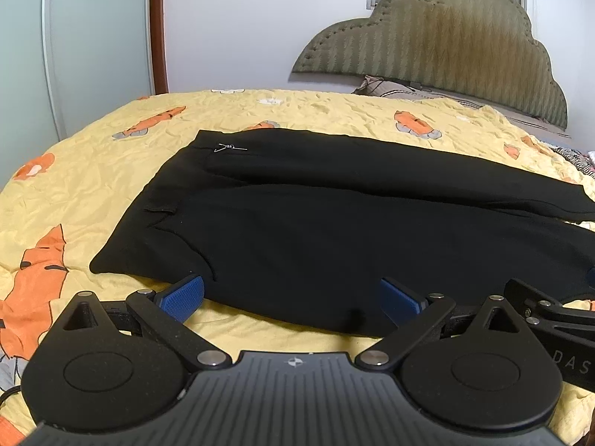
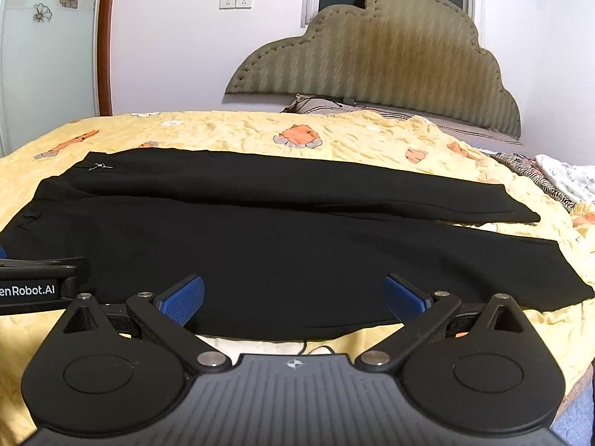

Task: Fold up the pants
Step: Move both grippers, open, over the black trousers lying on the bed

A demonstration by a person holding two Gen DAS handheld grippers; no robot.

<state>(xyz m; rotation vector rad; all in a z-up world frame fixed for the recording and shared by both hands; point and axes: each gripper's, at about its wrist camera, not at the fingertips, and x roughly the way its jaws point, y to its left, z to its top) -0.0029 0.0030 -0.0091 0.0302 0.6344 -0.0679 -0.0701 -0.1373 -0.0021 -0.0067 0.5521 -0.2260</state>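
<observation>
Black pants (image 1: 334, 230) lie flat, unfolded, legs side by side on yellow bedspread (image 1: 93, 186). Left tongs (image 1: 292, 295) and right tongs (image 2: 293, 295) gape wide at near edge, holding nothing. Every fold apparently remains.

I am holding my left gripper (image 1: 292, 297) low and level, pointing forward, with its two blue-padded fingers (image 1: 182, 297) spread wide apart and nothing between them. I am holding my right gripper (image 2: 293, 297) the same way, low, level and gaping wide, gripping nothing. The two tools are sitting side by side, each one's black body just showing at the edge of the other's wrist view.
</observation>
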